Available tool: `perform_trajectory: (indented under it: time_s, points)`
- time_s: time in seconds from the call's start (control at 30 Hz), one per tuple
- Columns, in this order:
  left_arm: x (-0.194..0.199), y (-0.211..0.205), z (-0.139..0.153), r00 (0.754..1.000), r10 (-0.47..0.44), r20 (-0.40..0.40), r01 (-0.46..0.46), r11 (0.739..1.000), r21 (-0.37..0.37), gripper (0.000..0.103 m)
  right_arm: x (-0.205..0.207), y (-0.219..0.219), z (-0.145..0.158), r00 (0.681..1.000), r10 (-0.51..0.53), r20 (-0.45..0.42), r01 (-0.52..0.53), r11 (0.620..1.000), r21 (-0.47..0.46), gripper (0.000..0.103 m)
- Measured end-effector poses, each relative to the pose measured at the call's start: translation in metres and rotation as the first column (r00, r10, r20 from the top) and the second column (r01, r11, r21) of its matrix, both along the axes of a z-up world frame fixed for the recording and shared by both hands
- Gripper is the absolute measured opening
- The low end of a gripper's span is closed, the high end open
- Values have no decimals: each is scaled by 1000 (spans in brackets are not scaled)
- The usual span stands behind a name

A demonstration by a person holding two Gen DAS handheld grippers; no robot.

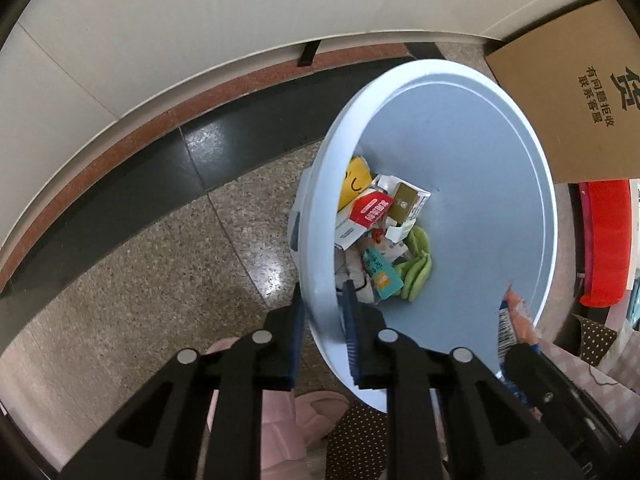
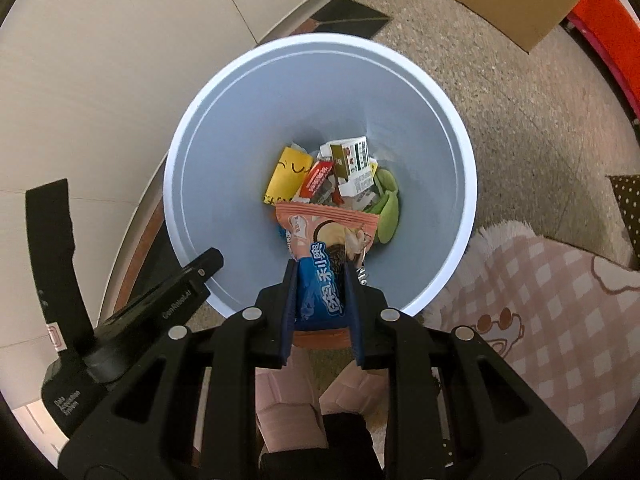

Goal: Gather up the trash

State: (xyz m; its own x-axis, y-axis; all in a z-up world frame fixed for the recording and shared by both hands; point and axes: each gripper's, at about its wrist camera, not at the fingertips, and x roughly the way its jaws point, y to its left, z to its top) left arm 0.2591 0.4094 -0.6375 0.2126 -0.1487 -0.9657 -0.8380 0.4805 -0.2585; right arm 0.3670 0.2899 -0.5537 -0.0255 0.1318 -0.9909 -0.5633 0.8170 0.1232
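Speckled stone floor [image 1: 152, 240] runs beside a pale wall, with a cardboard box [image 1: 580, 92] close by. From the left wrist, the left gripper [image 1: 320, 300] is clamped on the rim of a light blue bin [image 1: 480, 160], one finger outside, one inside; cartons and green pods lie at the bottom.

From the right wrist, the right gripper [image 2: 320, 280] pinches a pink and blue snack wrapper [image 2: 320, 240] above the bin's [image 2: 224, 160] opening. A checked rug [image 2: 540, 300] lies just beside it.
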Motion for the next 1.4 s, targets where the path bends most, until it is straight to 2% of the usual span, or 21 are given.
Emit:
perform_trajectory:
  time_s: [0.13,0.27,0.47,0.6,0.63,0.67,0.73,0.83,0.93,1.03,1.13,1.23,1.4]
  points:
    - [-1,2,0,1000,3,2,-3,1000,-1,17,0,1,12,998,10,64,-12,999,34,25]
    - [-1,2,-1,1000,3,1,-3,1000,0,17,3,-2,25,993,-14,116,7,998,66,52]
    - [0,2,0,1000,-4,-3,4,1000,-3,18,3,-3,33,992,-9,129,2,999,54,53]
    - [0,3,2,1000,-21,-20,21,1000,-10,20,1,-5,49,981,4,192,-6,1000,11,55]
    - [1,4,7,999,-29,-18,29,1000,-2,25,1,-6,54,979,0,205,0,1000,4,56]
    - [1,4,12,999,-35,-11,35,999,1,37,0,-9,59,977,-5,215,5,1000,-2,56]
    - [1,5,27,999,-49,1,49,999,22,53,0,-14,74,969,-17,248,20,1000,-11,56]
    - [1,7,68,996,-76,53,72,995,74,54,-4,-22,110,953,-38,301,37,999,11,56]
    - [-2,5,119,988,-99,116,84,988,131,60,-11,-32,152,930,-75,361,55,996,64,58]
    - [-6,2,177,976,-137,168,101,974,204,64,-23,-48,214,891,-167,422,114,982,147,61]
    - [-15,-5,239,962,-169,214,105,954,280,67,-39,-62,270,856,-217,470,126,968,217,63]
    - [-28,-17,299,942,-184,281,91,945,313,69,-60,-76,333,805,-248,540,111,956,272,66]
    - [-56,-44,403,878,-244,411,62,910,409,74,-112,-107,432,686,-268,676,58,947,316,77]
